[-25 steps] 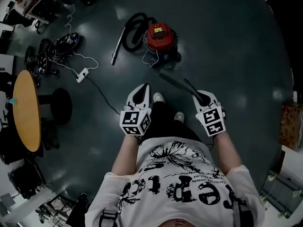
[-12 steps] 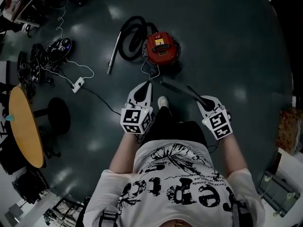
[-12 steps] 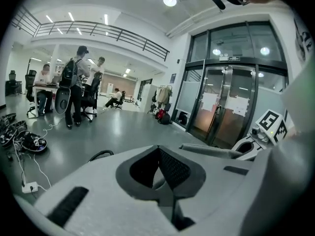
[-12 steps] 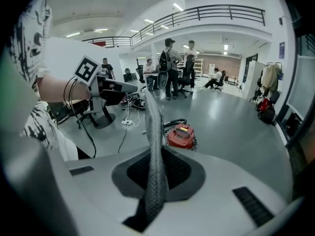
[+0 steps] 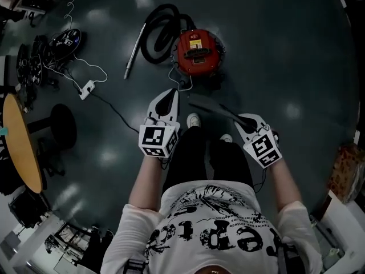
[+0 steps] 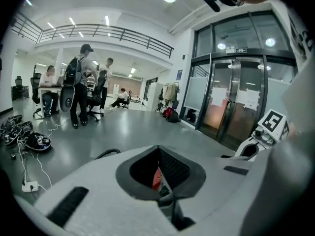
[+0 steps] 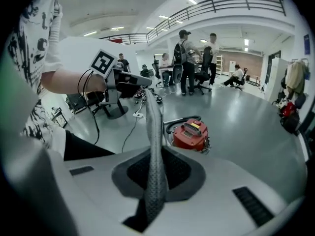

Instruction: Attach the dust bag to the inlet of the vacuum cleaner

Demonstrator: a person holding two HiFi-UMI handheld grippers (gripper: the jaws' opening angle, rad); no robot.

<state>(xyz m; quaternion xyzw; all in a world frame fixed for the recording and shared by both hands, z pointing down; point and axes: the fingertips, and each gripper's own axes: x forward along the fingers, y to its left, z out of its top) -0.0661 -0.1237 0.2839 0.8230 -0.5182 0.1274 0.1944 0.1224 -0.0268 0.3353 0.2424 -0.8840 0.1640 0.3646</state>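
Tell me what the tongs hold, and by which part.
Right tongs clamp the dust bag by its near end; the rest sticks out ahead. Left tongs are shut, empty.

One red vacuum cleaner (image 5: 197,51), with one black hose (image 5: 157,30) and one metal wand (image 5: 132,53). Two handheld grippers, the left gripper (image 5: 169,99) and the right gripper (image 5: 242,120), each carrying one marker cube (image 5: 157,140), so two cubes. One dark dust bag (image 5: 211,108). Two white shoes (image 5: 193,119). One white power strip (image 5: 86,88). One round wooden table (image 5: 20,147). One round black stool (image 5: 63,124). In the gripper views, at least four other people (image 7: 184,58) in the background: two standing and two seated.
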